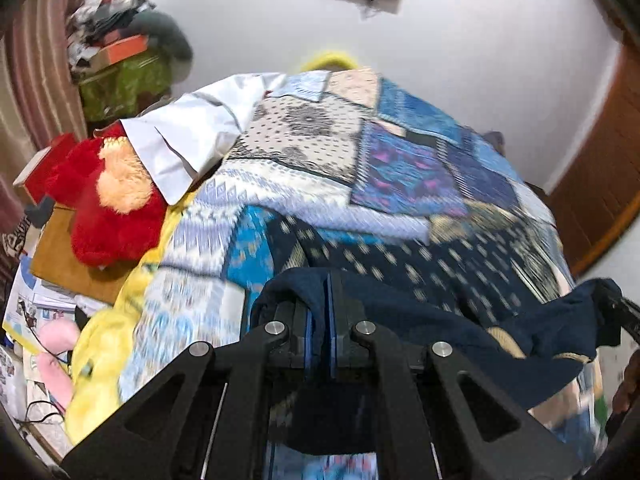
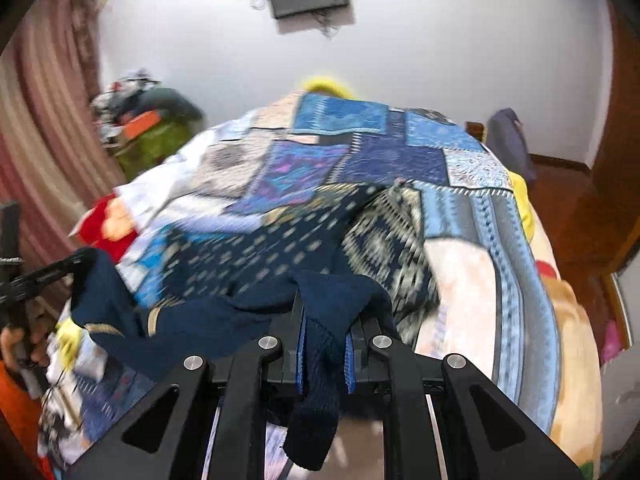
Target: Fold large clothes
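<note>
Holding navy patterned garment [image 1: 400, 268] stretched over the patchwork bedspread [image 1: 304, 148], both grippers' jaws clamped on its edge.
Risk: the left gripper [image 1: 320, 320] grips little cloth and could slip; the right gripper [image 2: 325, 344] bunches fabric; slack at 6 o'clock folds crooked.

- you hold a dark navy garment [image 1: 460, 320] by one edge, stretched between both grippers, its fabric pinched in each and sagging in the middle.
- its body [image 2: 256, 252], navy with small pale motifs, trails forward over the bed, rumpled.
- a panel with a bolder beige pattern [image 2: 384, 236] lies bunched on its right side.
- gold trim [image 2: 154, 320] shows near the held edge.
</note>
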`<state>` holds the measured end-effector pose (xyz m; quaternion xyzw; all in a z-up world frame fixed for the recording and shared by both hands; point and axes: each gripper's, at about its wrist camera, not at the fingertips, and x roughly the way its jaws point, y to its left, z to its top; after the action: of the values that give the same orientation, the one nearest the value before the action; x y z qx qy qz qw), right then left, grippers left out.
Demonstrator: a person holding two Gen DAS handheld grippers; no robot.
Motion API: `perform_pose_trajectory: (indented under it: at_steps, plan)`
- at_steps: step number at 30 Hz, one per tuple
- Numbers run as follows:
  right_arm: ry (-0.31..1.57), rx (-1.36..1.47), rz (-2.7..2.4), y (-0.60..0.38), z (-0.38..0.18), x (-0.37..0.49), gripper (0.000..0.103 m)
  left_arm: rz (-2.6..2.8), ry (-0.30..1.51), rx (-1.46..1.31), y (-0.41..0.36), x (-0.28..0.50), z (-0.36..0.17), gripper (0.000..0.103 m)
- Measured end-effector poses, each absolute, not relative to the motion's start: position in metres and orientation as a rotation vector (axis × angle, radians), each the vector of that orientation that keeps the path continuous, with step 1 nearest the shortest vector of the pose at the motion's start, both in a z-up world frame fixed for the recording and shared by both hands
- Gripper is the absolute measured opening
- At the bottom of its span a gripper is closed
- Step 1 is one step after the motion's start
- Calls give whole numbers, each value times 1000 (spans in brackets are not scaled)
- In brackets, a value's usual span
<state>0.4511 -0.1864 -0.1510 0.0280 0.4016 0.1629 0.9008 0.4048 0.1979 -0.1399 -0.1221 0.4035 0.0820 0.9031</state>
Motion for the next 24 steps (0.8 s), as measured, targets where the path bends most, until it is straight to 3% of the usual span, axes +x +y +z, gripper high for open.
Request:
perform_pose_trajectory:
  at_steps: [11,19,22,24]
  plan:
    - [1048,156,265,-190,-240,601,12,307,1068,-314,243,509,-272,9]
    - [1075,223,399,-236,-237,601,12,326,1078,-164,229,511,-274,9]
    - [908,-132,71,-241,-209,582,12,337,1092,-198,234,510,-273,9]
    - [897,-141,39,-258,-201,576,12,325,1089,-218,234,506,-266,9]
